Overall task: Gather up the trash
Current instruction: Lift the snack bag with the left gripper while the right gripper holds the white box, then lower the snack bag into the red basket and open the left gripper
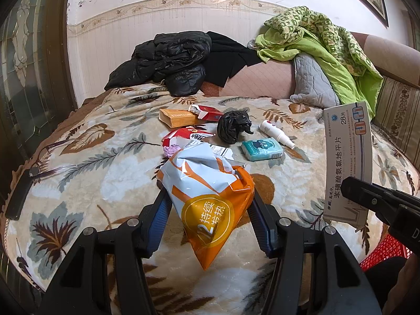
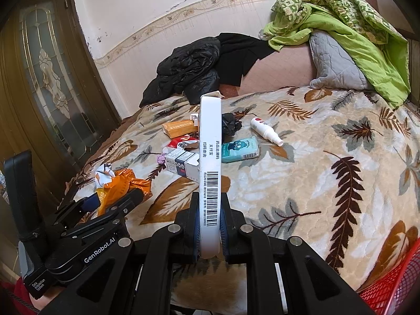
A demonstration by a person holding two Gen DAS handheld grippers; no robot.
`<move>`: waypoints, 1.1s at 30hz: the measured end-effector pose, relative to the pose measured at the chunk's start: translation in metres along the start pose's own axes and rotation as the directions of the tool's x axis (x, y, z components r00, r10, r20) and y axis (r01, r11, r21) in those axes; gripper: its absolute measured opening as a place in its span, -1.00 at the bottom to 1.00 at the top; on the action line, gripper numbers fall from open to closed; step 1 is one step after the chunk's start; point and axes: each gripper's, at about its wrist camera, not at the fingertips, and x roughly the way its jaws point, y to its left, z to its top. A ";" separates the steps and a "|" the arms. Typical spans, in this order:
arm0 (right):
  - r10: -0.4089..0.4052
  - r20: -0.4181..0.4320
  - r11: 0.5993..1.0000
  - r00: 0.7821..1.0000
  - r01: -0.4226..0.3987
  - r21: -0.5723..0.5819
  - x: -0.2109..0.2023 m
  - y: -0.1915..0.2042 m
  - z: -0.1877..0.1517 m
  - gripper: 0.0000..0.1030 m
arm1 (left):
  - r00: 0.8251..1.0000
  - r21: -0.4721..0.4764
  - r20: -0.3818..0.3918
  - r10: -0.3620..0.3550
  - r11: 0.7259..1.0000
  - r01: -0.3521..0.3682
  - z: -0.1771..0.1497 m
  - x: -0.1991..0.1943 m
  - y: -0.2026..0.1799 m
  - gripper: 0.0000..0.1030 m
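Left hand-held gripper [image 1: 207,210]: we clamp orange-white pouch [image 1: 210,197], lifted over bed [image 1: 78,173]. Right hand-held gripper [image 2: 209,225]: we pinch white medicine box [image 2: 210,157] edge-on. Red basket [image 2: 393,283] at bed edge, probably our bin, contents hidden. Left on bed: black bag wad [image 1: 233,127], tissue pack [image 1: 261,149], spray bottle [image 1: 275,132], cigarette packs [image 1: 183,118]. We judge collection early.

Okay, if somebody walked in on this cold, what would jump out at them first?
Both grippers are full: the left gripper clamps an orange and white packet, the right gripper a long white medicine box. Behind them, litter sits mid-blanket: a crumpled black bag, a teal tissue pack, a white spray bottle.
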 end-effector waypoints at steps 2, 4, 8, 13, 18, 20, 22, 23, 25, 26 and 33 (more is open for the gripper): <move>0.004 0.000 1.000 1.000 -0.004 0.003 0.000 -0.001 0.000 -0.73 | 1.000 0.002 0.000 -0.001 1.000 0.001 0.000 0.000 0.000 0.10; 0.007 0.000 1.000 1.000 -0.007 0.003 0.000 -0.002 0.001 -0.73 | 1.000 0.002 0.000 0.000 1.000 0.000 0.000 0.000 0.000 0.10; 0.012 0.000 1.000 1.000 -0.012 0.003 0.001 -0.001 0.001 -0.73 | 1.000 0.000 0.000 -0.001 1.000 0.001 0.001 0.000 0.000 0.10; 0.020 0.000 1.000 1.000 -0.020 0.005 0.001 -0.002 0.001 -0.73 | 1.000 -0.009 0.001 -0.022 1.000 0.022 0.000 -0.001 -0.001 0.10; 0.040 0.007 0.999 0.999 -0.040 0.029 -0.002 -0.004 0.002 -0.73 | 0.997 -0.007 0.013 -0.077 0.997 0.077 -0.004 -0.007 -0.014 0.10; 0.051 0.007 0.997 0.999 -0.052 0.050 -0.007 -0.006 -0.001 -0.73 | 0.995 0.004 0.020 -0.095 0.995 0.095 -0.005 -0.012 -0.018 0.10; 0.065 0.009 0.994 0.998 -0.066 0.085 -0.015 -0.012 -0.003 -0.73 | 0.993 0.009 0.024 -0.114 0.994 0.113 -0.005 -0.015 -0.019 0.10; 0.069 0.012 0.993 0.998 -0.070 0.099 -0.018 -0.015 -0.003 -0.73 | 0.992 0.010 0.022 -0.122 0.993 0.122 -0.005 -0.016 -0.019 0.10; 0.076 0.018 0.987 0.997 -0.078 0.143 -0.030 -0.024 -0.006 -0.73 | 0.987 0.005 0.010 -0.160 0.987 0.160 -0.005 -0.020 -0.023 0.10; 0.077 0.021 0.985 0.997 -0.080 0.156 -0.035 -0.028 -0.007 -0.73 | 0.985 0.007 0.003 -0.175 0.985 0.175 -0.005 -0.022 -0.024 0.10; 0.023 0.061 0.960 0.998 -0.039 0.277 -0.100 -0.076 -0.024 -0.73 | 0.940 0.096 -0.031 -0.340 0.935 0.341 0.001 -0.043 -0.070 0.10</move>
